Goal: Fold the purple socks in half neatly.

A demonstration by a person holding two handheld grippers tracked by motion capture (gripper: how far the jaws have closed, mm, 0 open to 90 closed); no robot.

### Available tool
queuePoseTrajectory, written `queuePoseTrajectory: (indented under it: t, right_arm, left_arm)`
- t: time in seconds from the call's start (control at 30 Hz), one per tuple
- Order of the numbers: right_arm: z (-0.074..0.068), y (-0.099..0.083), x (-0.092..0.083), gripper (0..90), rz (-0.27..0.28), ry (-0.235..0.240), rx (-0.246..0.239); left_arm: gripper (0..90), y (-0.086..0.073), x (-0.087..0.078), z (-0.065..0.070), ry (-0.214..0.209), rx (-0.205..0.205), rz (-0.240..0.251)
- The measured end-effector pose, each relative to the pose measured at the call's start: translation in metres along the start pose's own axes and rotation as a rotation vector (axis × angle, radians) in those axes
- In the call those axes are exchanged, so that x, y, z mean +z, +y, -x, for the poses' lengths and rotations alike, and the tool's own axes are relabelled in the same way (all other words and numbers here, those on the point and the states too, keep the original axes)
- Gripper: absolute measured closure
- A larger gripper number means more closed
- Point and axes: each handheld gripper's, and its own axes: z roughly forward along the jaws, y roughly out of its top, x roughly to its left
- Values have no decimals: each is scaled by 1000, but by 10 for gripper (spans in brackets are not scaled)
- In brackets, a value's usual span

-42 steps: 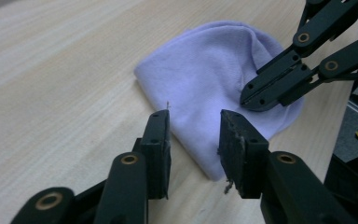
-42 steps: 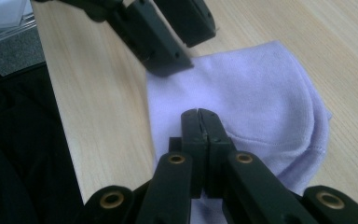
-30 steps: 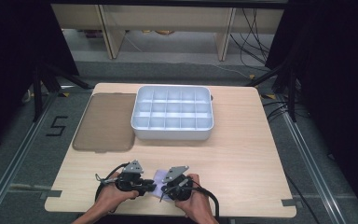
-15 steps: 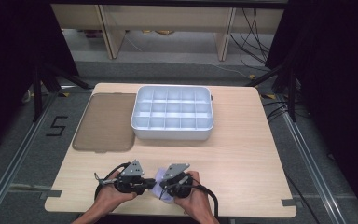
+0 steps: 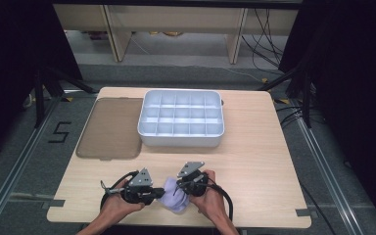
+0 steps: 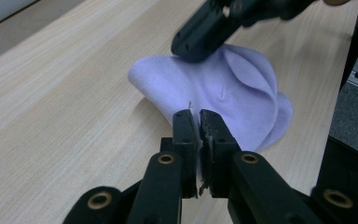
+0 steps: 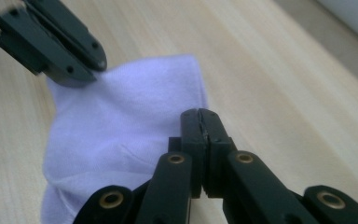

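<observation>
Partly hidden: lilac cloth between hand-held grippers.

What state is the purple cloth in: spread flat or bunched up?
Bunched up: the purple cloth rises in curved folds, pinched between the left gripper and right gripper.

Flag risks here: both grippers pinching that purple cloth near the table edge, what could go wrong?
1. Left gripper pinches only a thin edge of the purple cloth; a pull could slip it free.
2. Right gripper grips close by, so opposing pulls may bunch the cloth rather than spread it.
3. The cloth sits near the table front edge and could slide off if dropped.
</observation>
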Motion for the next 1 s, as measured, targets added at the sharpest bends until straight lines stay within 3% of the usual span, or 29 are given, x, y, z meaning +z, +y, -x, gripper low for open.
queuePoseTrajectory:
  t: [0.07, 0.1, 0.17, 0.23, 0.3, 0.37, 0.4, 0.47, 0.5, 0.6, 0.63, 0.7, 0.87, 0.9, 0.93, 1.0]
  right_arm:
    - [1, 2, -1, 893, 5, 0, 0]
    - [2, 3, -5, 893, 12, -13, -14]
    - [0, 4, -13, 893, 55, -3, -10]
    - [-2, 1, -23, 893, 59, 3, -6]
    - [-5, -7, -32, 893, 41, 7, 1]
    - [-10, -16, -36, 888, 34, 40, -1]
    - [-12, -18, -36, 888, 31, 49, 2]
    - [-14, -21, -37, 888, 5, 61, 8]
    - [-16, -22, -36, 887, -3, 63, 10]
    - [-16, -24, -28, 888, -35, 66, 27]
    - [-16, -24, -24, 890, -38, 74, 16]
    - [-16, -25, -20, 891, -23, 79, 38]
    - [-15, -24, -19, 890, -15, 75, 26]
    - [-14, -24, -21, 890, -27, 84, 30]
    - [-13, -24, -20, 890, -24, 76, 28]
    - [-14, -24, -21, 891, -25, 70, 34]
  left_arm:
    - [848, 0, 0, 1, 7, -14, 2]
    - [848, 0, -1, 0, 4, 2, 8]
    - [847, 0, -2, 1, 3, -3, 18]
    - [847, 0, -2, 2, 5, -26, 24]
    - [846, 0, -3, 1, 9, 4, 17]
    - [846, 0, -3, 3, 4, 1, 27]
    - [846, 0, -3, 4, 2, -20, 28]
    - [846, 1, -4, 4, 0, -15, 34]
    - [846, 2, -5, 3, 3, 11, 33]
    - [846, 3, -6, 4, 5, 13, 38]
    - [846, 4, -6, 7, 3, -6, 43]
    - [846, 6, -6, 9, -11, 9, 51]
    - [846, 12, -3, 16, -38, 3, 79]
    - [847, 13, -3, 16, -39, 26, 64]
    - [847, 14, -1, 20, -48, 0, 85]
    - [847, 15, 0, 21, -53, 11, 82]
